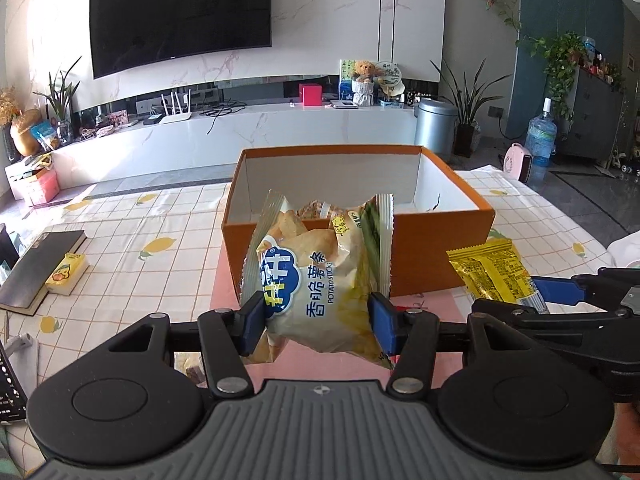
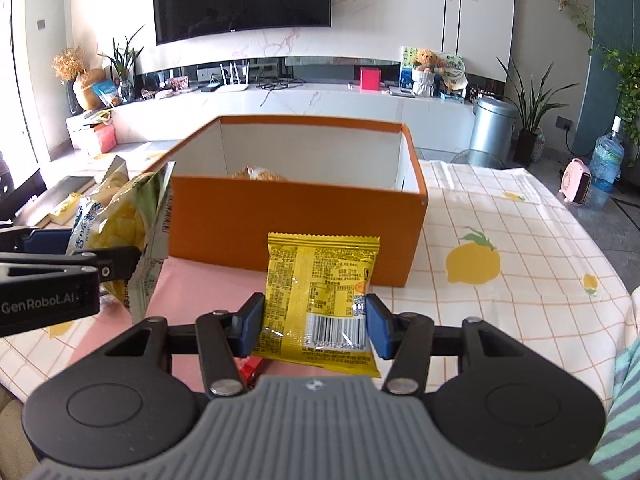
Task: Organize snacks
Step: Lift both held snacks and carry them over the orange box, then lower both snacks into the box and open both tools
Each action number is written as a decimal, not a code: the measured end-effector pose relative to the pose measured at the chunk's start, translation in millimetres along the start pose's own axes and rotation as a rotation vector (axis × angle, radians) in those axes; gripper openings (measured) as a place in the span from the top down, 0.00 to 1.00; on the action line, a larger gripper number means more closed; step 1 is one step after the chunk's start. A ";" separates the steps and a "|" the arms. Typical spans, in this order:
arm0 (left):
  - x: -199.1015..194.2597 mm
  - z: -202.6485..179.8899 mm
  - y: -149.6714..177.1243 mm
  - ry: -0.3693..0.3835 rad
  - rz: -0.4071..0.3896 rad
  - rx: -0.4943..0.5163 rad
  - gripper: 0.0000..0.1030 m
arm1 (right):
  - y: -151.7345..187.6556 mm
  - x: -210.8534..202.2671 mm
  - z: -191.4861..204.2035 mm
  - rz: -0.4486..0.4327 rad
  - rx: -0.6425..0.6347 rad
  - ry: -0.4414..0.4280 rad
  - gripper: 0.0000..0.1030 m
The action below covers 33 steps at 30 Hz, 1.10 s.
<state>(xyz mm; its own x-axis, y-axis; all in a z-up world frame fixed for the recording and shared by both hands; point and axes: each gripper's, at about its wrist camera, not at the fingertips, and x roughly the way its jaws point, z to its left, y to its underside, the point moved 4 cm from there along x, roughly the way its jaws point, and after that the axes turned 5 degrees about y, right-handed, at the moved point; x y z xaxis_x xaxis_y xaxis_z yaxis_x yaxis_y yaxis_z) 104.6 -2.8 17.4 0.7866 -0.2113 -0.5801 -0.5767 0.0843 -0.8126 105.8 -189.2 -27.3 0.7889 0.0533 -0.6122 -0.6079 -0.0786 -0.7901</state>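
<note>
My left gripper is shut on a pale yellow potato-sticks bag and holds it upright in front of the open orange box. My right gripper is shut on a flat yellow snack packet, held just before the near wall of the orange box. One snack lies inside the box. In the right wrist view the potato-sticks bag and the left gripper show at the left. In the left wrist view the yellow packet shows at the right.
The box stands on a pink mat over a lemon-print tablecloth. A dark book and a small yellow pack lie at the left. A red wrapper lies under my right gripper.
</note>
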 end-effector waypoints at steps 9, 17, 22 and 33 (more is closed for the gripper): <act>3.4 10.3 -46.8 0.055 -0.015 -0.036 0.40 | -53.1 -18.6 -2.4 -0.078 -0.058 -0.006 0.50; 20.1 25.5 -79.1 0.063 -0.027 -0.026 0.40 | -104.8 -8.2 2.0 -0.133 -0.130 0.003 0.50; 35.9 32.6 -96.8 0.077 -0.023 -0.032 0.40 | -132.3 18.6 0.6 -0.118 -0.147 0.006 0.50; 91.6 36.9 -110.2 0.065 0.081 0.010 0.40 | -166.1 99.0 -1.0 -0.004 -0.155 0.010 0.50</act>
<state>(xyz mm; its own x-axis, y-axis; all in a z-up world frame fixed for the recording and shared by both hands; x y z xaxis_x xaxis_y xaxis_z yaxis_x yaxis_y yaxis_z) 248.3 4.5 51.8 0.7213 -0.2658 -0.6396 -0.6354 0.1135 -0.7638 284.9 -171.9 43.4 0.7926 0.0442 -0.6081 -0.5840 -0.2312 -0.7781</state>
